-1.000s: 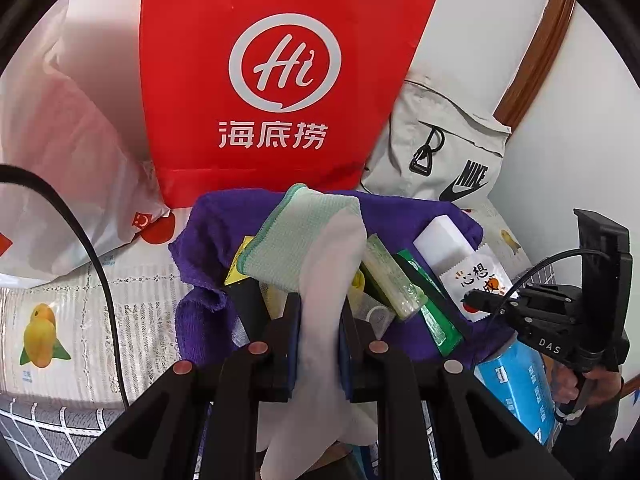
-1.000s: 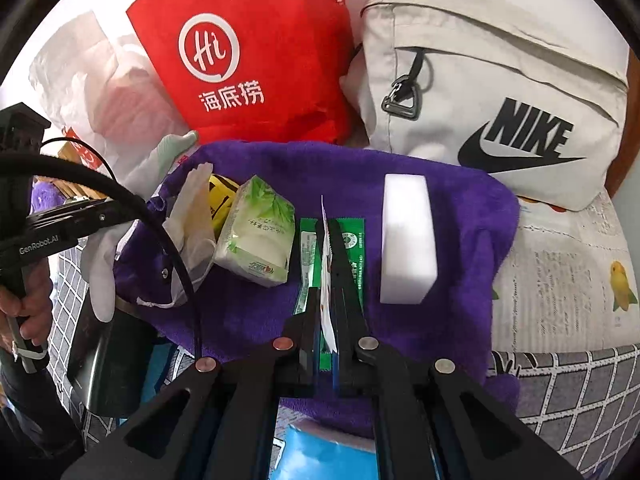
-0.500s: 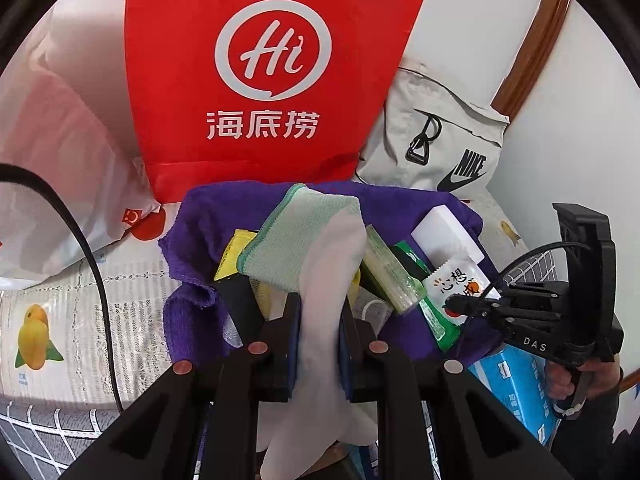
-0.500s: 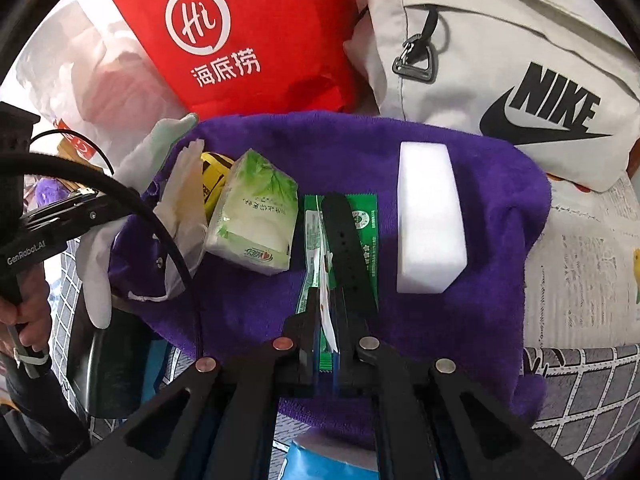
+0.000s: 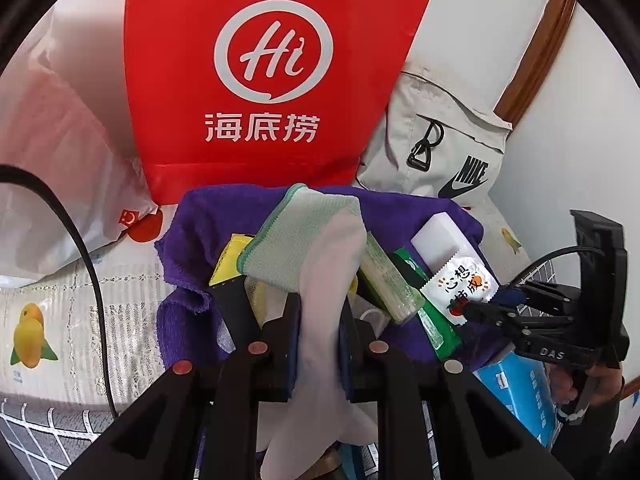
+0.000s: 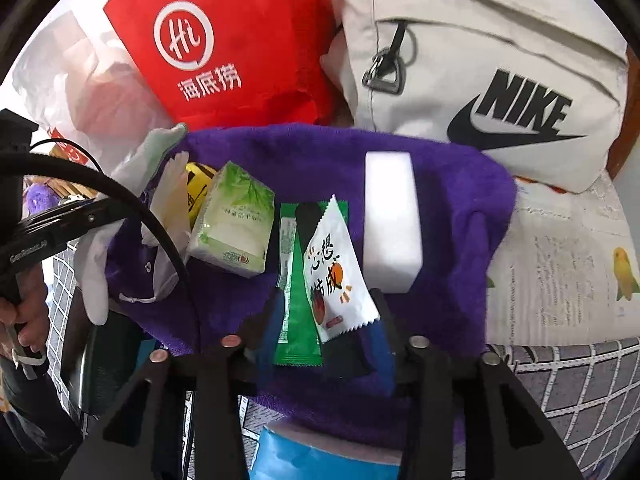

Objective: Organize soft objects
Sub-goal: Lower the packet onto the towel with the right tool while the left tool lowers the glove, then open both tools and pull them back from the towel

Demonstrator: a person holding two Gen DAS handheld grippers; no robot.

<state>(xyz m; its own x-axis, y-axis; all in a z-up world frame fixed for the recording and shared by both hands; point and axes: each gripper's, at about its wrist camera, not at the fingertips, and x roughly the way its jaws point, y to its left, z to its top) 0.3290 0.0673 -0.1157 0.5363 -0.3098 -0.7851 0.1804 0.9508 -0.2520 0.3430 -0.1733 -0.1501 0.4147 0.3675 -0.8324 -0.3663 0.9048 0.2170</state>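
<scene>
A purple towel (image 6: pixel 452 184) lies spread on the bed and shows in the left wrist view (image 5: pixel 400 208) too. On it lie a green tissue pack (image 6: pixel 232 224), a white sponge block (image 6: pixel 392 220), a green sachet (image 6: pixel 298 320) and a white sachet (image 6: pixel 338 276) with orange print. My right gripper (image 6: pixel 326 316) is open, its jaws either side of the white sachet, which lies flat. My left gripper (image 5: pixel 318 316) is shut on a white glove (image 5: pixel 324 280) with a green cuff, held above the towel's left part.
A red paper bag (image 5: pixel 272 64), a translucent plastic bag (image 5: pixel 60 152) and a grey Nike bag (image 6: pixel 500 60) stand behind the towel. A blue pack (image 6: pixel 320 456) lies at the near edge. A yellow item (image 6: pixel 198 188) lies beside the tissue pack.
My right gripper opened and let go of the white sachet, which now lies flat on the towel over the green sachet. My left gripper still holds the glove, shifted slightly.
</scene>
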